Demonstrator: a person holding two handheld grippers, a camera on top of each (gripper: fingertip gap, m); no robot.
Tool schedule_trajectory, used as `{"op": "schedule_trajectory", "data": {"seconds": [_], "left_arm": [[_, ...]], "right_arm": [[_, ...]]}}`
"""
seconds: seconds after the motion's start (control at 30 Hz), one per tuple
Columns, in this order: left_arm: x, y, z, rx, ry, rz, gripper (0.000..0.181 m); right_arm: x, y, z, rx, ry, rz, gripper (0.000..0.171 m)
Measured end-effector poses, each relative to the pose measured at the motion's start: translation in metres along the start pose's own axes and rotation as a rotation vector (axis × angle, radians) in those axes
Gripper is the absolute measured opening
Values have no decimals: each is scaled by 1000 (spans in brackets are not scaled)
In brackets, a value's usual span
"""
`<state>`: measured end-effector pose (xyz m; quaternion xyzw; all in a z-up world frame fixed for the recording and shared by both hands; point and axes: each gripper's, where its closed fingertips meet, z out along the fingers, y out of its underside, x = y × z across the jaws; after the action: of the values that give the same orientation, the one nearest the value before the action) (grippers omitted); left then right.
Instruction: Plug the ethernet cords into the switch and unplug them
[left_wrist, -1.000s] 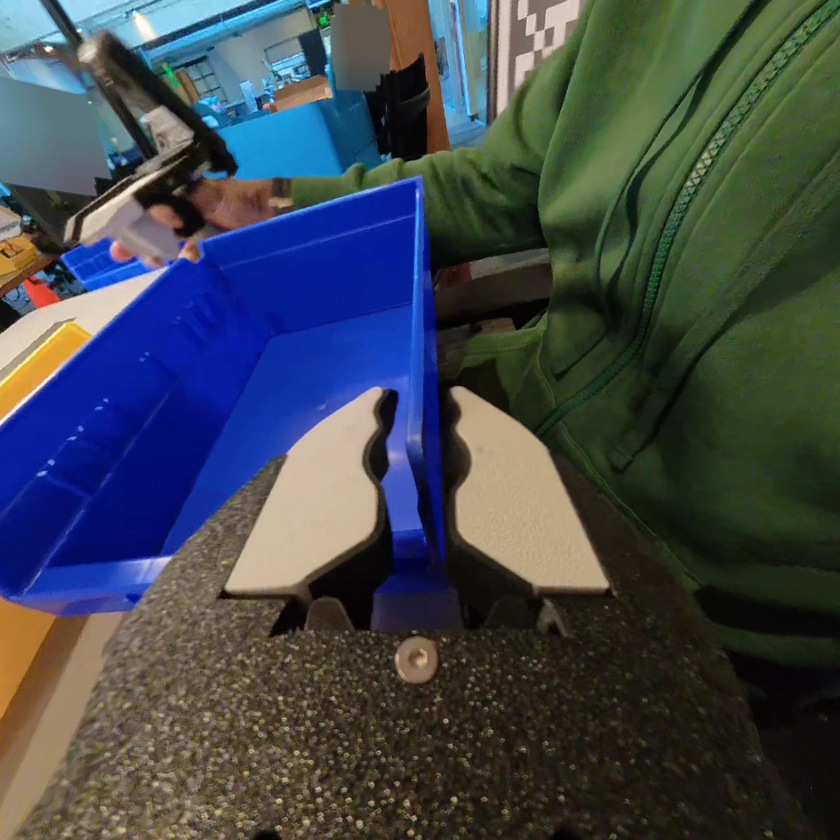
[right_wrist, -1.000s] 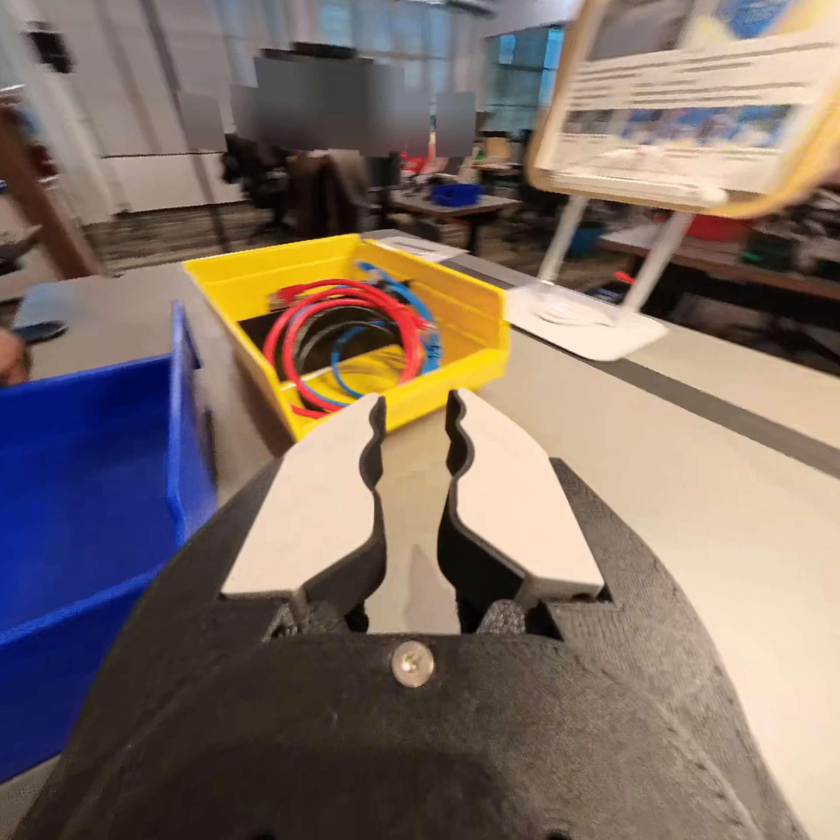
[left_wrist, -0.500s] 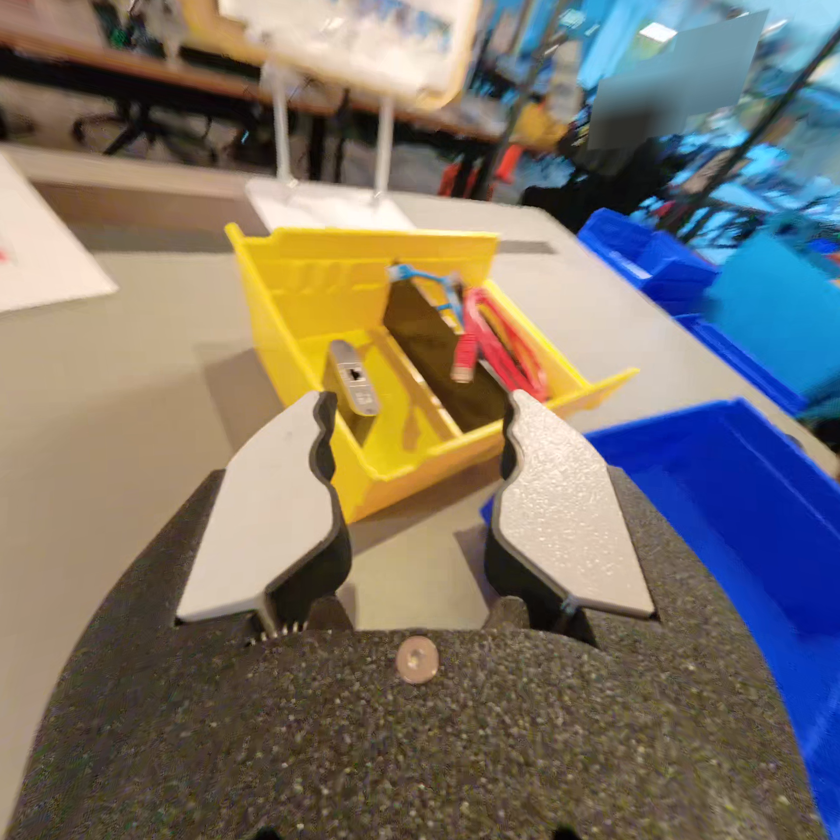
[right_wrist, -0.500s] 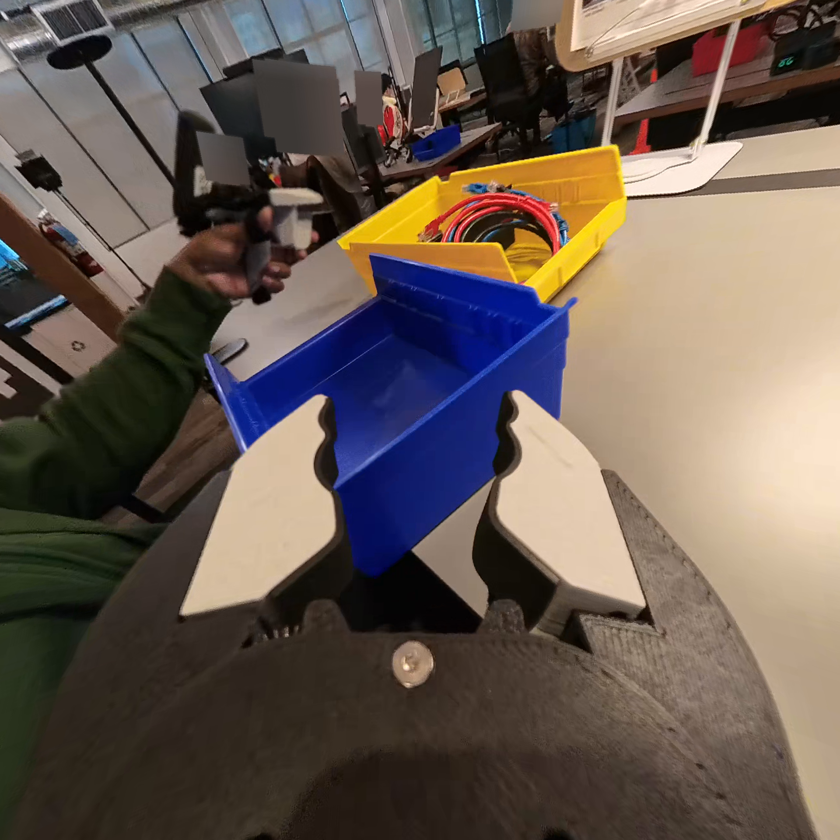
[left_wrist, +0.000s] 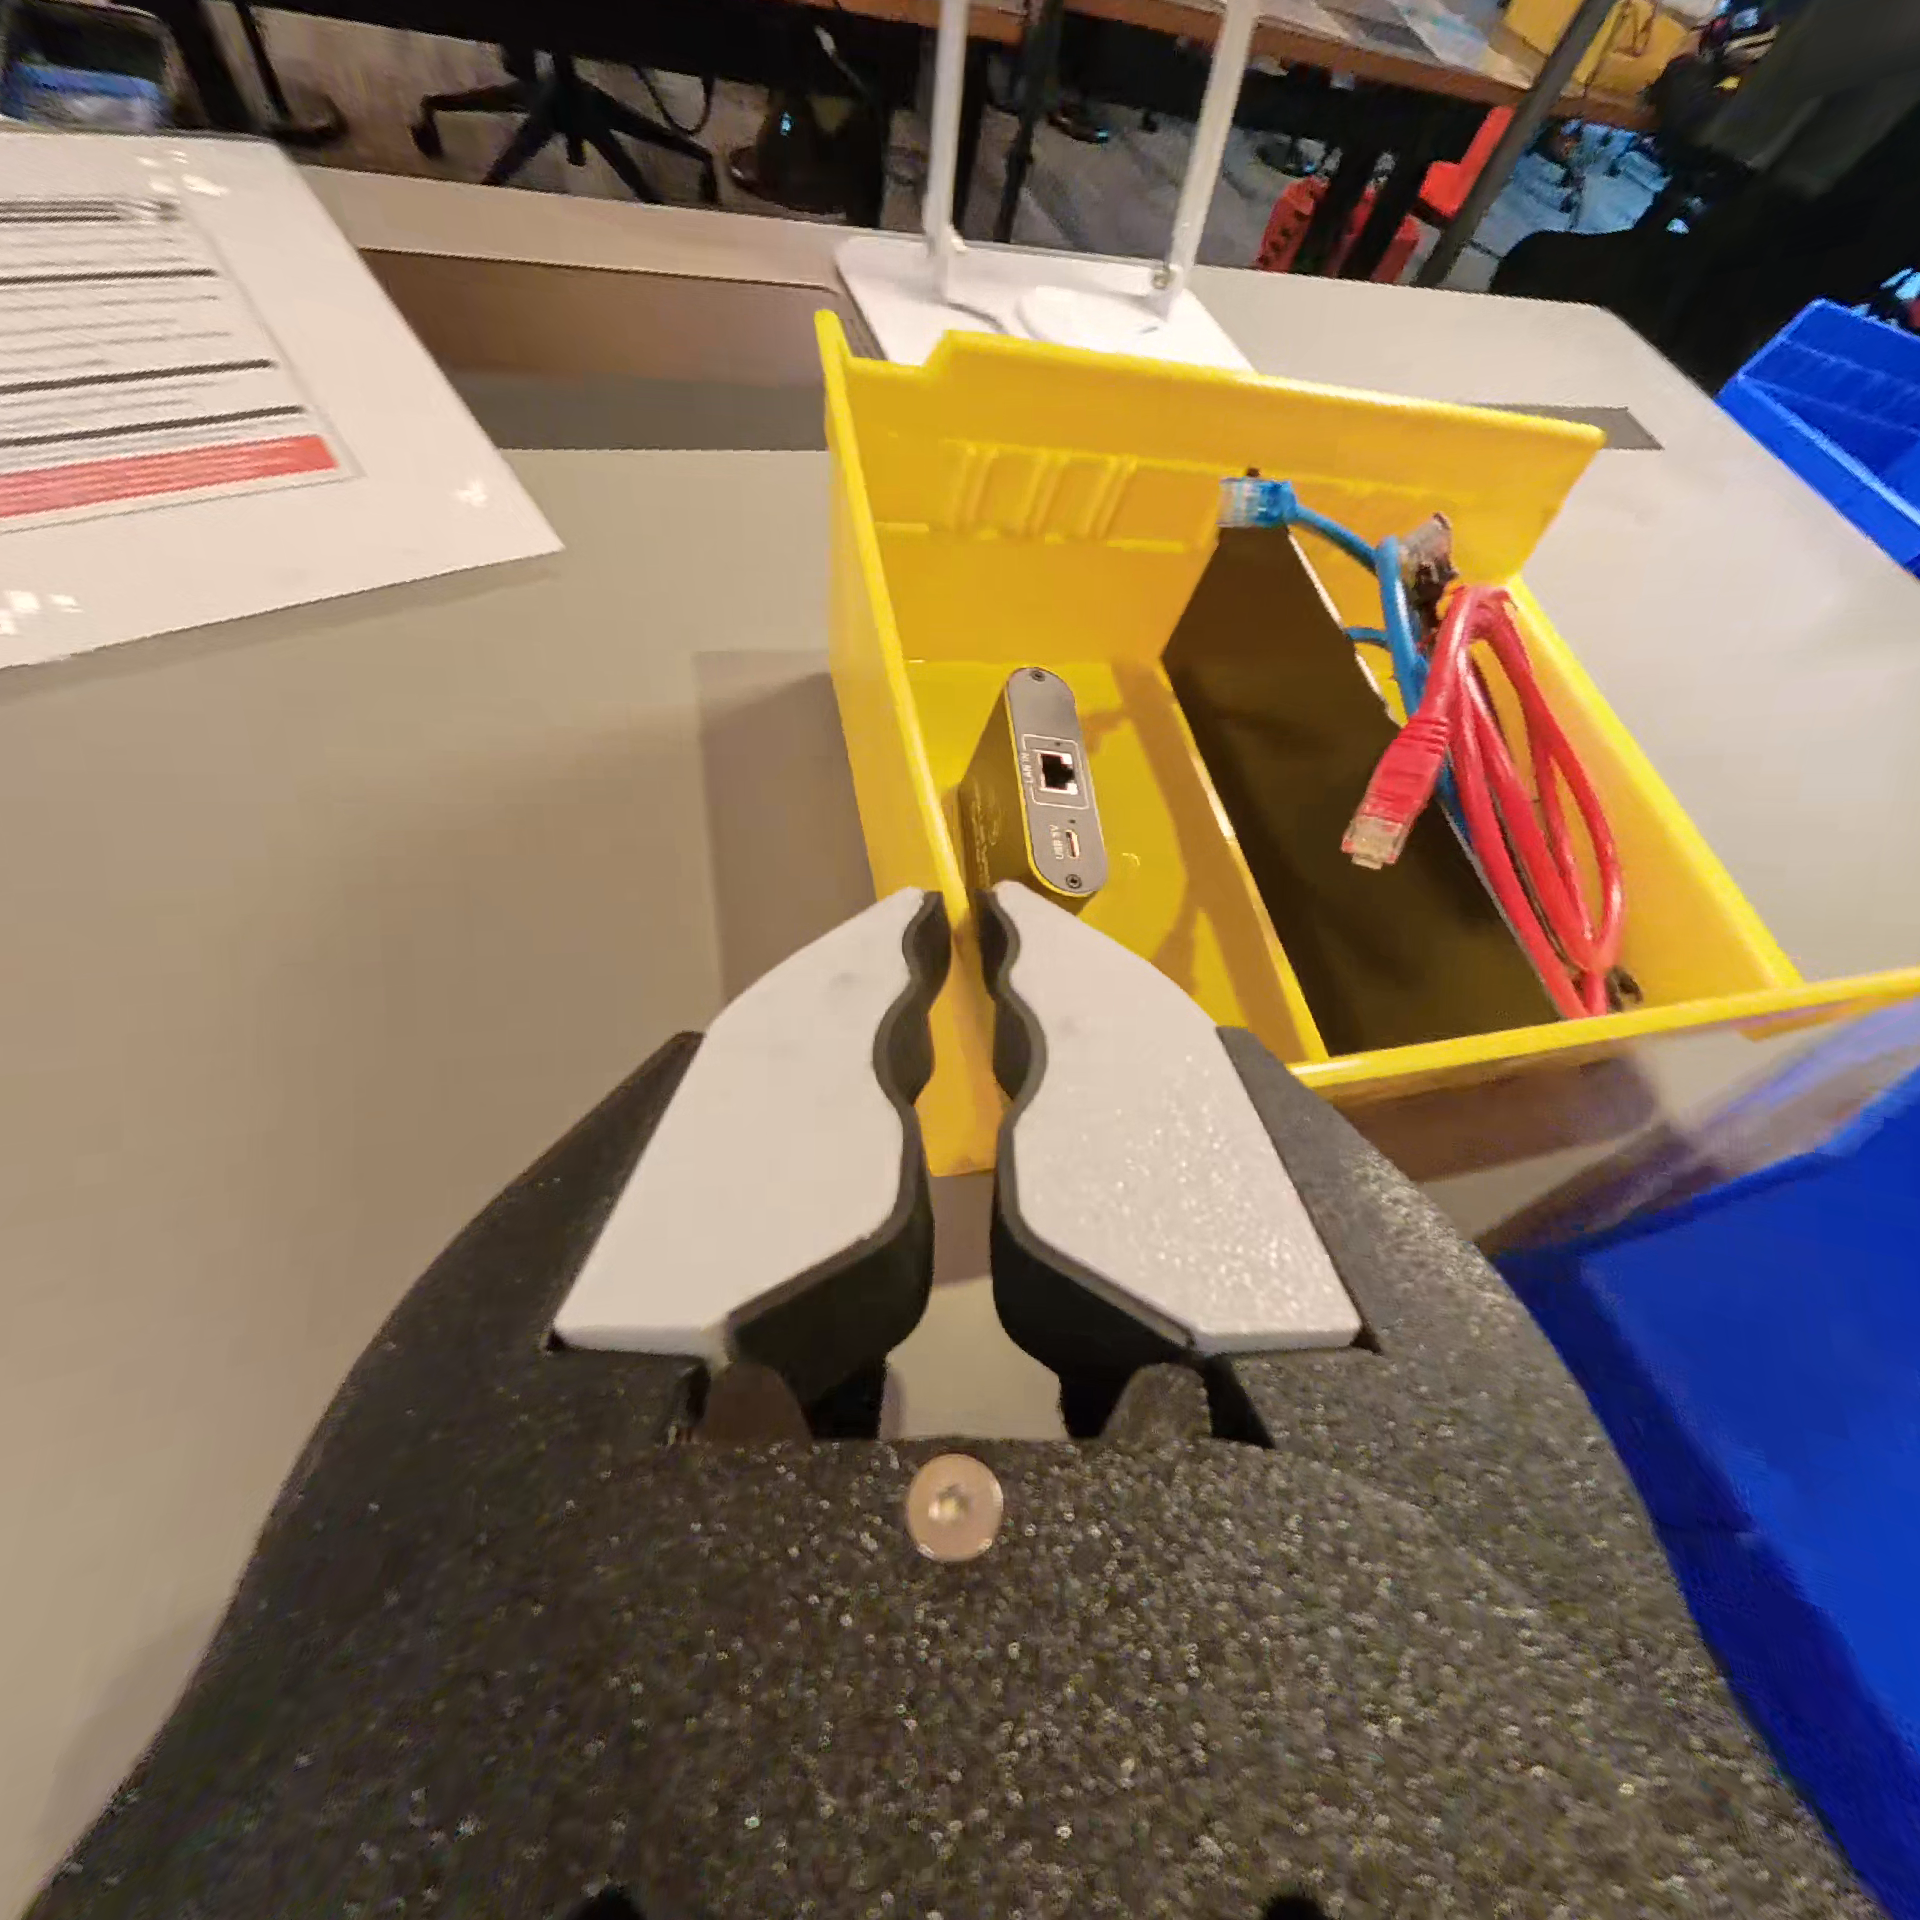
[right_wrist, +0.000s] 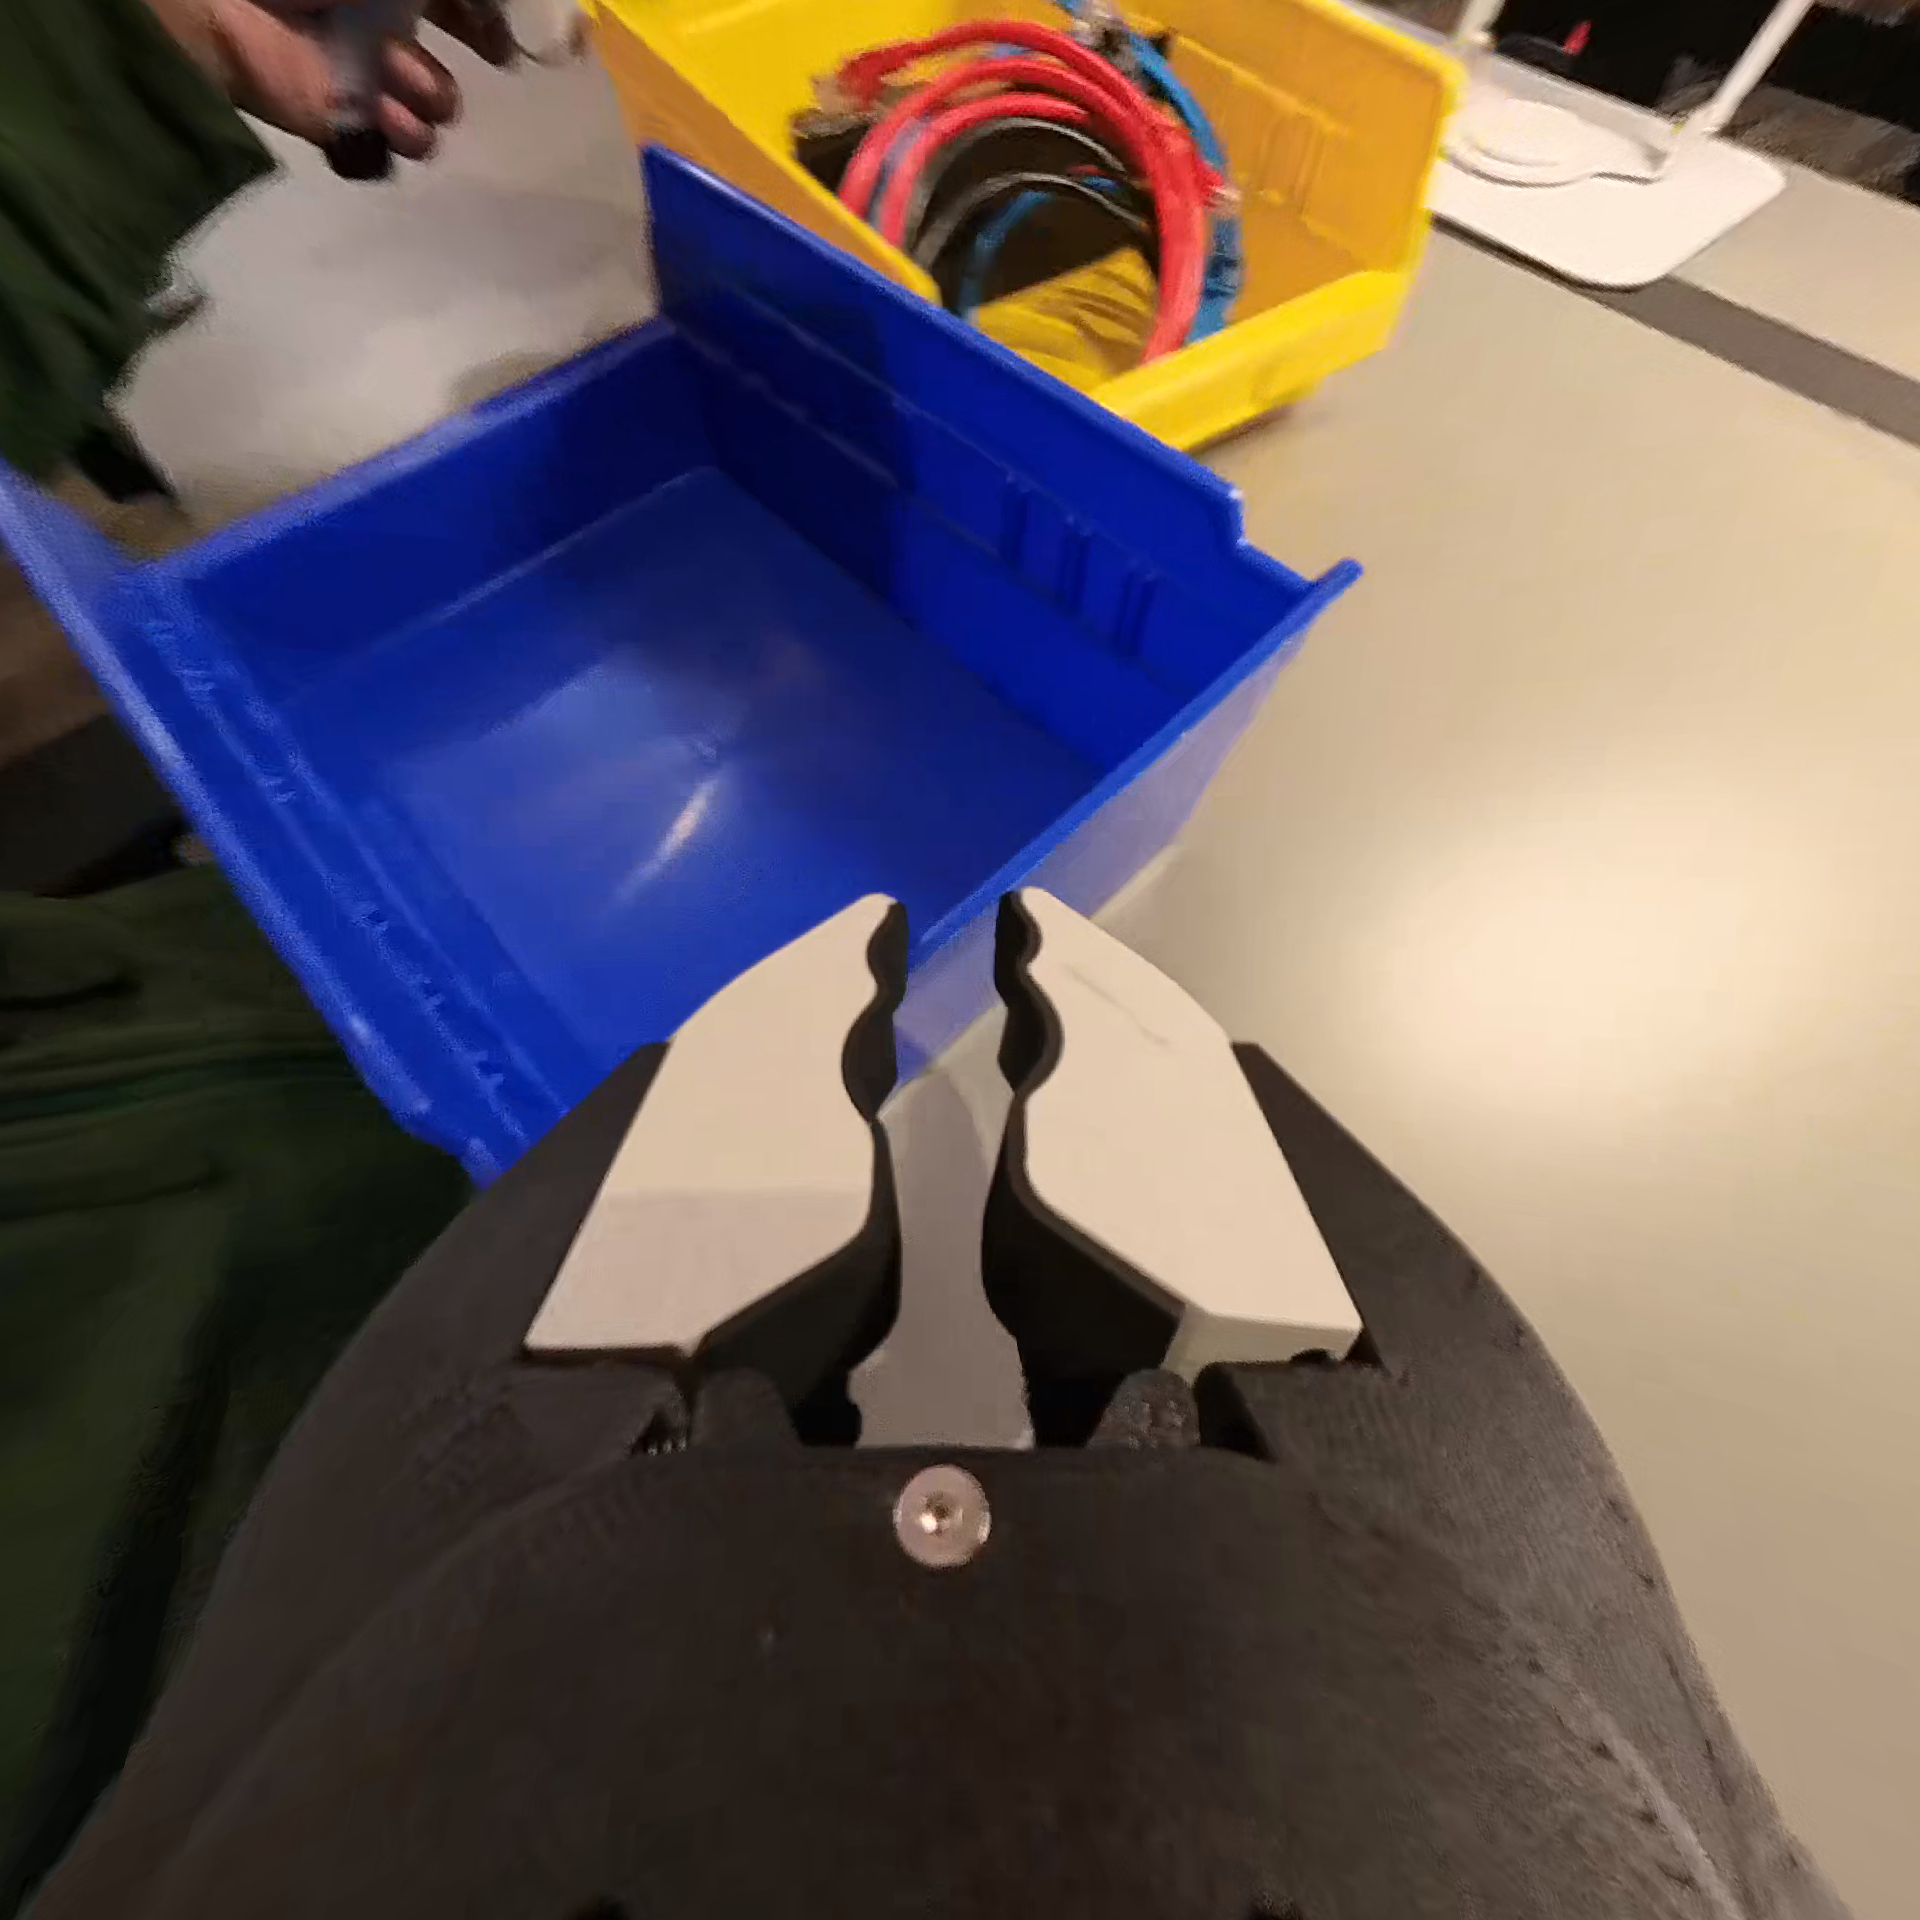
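While I looked through the left wrist view, my left gripper (left_wrist: 966, 914) had its fingers nearly together, astride the left wall of the yellow bin (left_wrist: 1039, 499); whether they pinched it I could not tell. Inside, the switch (left_wrist: 1044, 795) stood left of a black divider (left_wrist: 1340, 821), red cord (left_wrist: 1496, 769) and blue cord (left_wrist: 1387, 577) right of it. My right gripper (right_wrist: 951, 925), also narrow, straddled the rim of the blue bin (right_wrist: 1049, 520).
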<state>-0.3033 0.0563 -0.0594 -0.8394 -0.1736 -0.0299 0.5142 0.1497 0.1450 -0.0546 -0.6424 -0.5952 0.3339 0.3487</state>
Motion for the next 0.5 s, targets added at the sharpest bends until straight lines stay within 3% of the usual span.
{"op": "schedule_trajectory", "data": {"seconds": [0.1, 0.33, 0.5], "left_arm": [[-23, 1, -15, -3, -51, 36, 6], [-83, 11, -63, -46, -164, 223, 12], [-113, 4, -105, -10, -370, 293, 41]], "right_arm": [[33, -1, 1, -71, 74, -48, 12], [75, -2, 3, -175, 68, -150, 13], [120, -3, -15, -236, 318, -167, 34]]}}
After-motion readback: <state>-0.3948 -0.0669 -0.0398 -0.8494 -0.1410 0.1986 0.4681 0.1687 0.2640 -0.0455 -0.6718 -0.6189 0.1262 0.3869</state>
